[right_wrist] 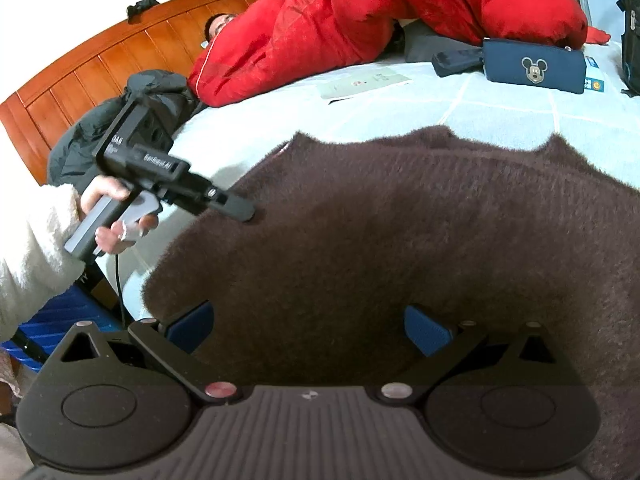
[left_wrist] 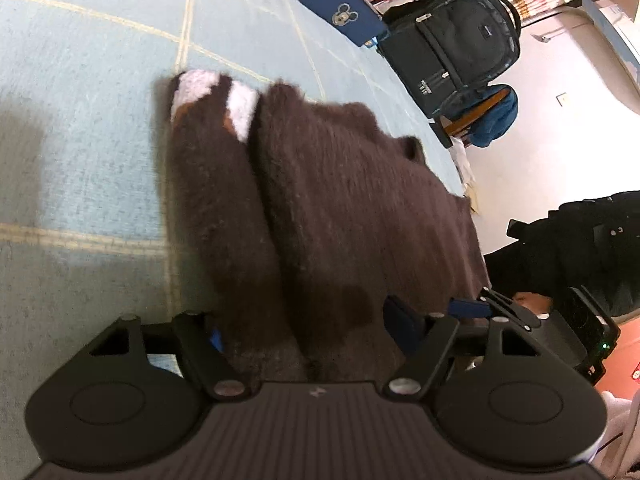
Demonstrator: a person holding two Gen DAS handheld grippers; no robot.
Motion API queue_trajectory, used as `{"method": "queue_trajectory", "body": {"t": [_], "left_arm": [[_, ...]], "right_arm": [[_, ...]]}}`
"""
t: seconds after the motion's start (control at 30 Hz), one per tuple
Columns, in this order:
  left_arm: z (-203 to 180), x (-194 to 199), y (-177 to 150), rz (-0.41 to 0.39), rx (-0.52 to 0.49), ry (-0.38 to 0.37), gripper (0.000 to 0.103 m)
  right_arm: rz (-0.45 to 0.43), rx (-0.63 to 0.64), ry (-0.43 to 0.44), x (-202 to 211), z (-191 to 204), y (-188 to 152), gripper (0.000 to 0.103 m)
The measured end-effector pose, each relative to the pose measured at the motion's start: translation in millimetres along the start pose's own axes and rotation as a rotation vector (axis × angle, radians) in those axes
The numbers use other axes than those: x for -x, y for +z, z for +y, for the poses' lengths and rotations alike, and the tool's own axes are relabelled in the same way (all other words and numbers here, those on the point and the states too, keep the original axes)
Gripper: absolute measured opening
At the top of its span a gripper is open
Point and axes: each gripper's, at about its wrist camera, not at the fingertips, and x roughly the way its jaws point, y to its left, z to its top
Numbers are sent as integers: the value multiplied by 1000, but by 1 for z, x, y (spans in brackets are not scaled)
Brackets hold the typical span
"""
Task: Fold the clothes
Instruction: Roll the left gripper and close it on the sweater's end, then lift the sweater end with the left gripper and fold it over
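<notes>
The left gripper point(left_wrist: 310, 328) had its jaws spread wide, with the brown sweater point(left_wrist: 320, 208) lying between them and nothing pinched. The right gripper point(right_wrist: 308, 326) had its jaws wide apart too, just above the same sweater. The sweater lay flat on the bed point(left_wrist: 80, 80), stretching away ahead of both grippers. Past it sat a blue pouch point(right_wrist: 534, 66) and a red coat point(right_wrist: 380, 4).
</notes>
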Motion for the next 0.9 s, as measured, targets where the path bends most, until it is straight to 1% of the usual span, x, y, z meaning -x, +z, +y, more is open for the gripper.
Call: {"method": "queue_trajectory", "body": {"t": [0.07, 0.13, 0.2, 0.3, 0.4, 0.47, 0.57, 0.67, 0.8, 0.9], "left_arm": [[-1, -6, 5, -3, 9, 8, 72], [-7, -9, 6, -7, -9, 39, 72], [-18, -10, 3, -9, -53, 87, 71], [-32, -10, -4, -27, -103, 186, 64], [-41, -7, -6, -45, -97, 248, 53], [-49, -3, -9, -61, -96, 265, 38], [-65, 3, -11, -83, -126, 303, 33], [-82, 7, -14, -101, -159, 334, 32], [-106, 9, -13, -122, -177, 347, 31], [-128, 8, -12, -116, -217, 361, 31]], "right_arm": [[-10, -12, 10, -1, -2, 1, 103], [-18, -20, 17, -1, -3, 1, 103], [-25, -23, 23, 0, -4, 1, 103], [-38, -24, 25, 4, -6, 1, 103], [-61, -19, 20, 9, -8, 2, 103], [-76, -12, 15, 14, -9, 1, 103], [-103, -3, 12, 21, -13, -1, 103], [-124, -10, 19, 25, -19, -2, 103], [-142, -14, 29, 31, -26, -4, 103], [-158, -18, 35, 36, -30, -7, 103]]}}
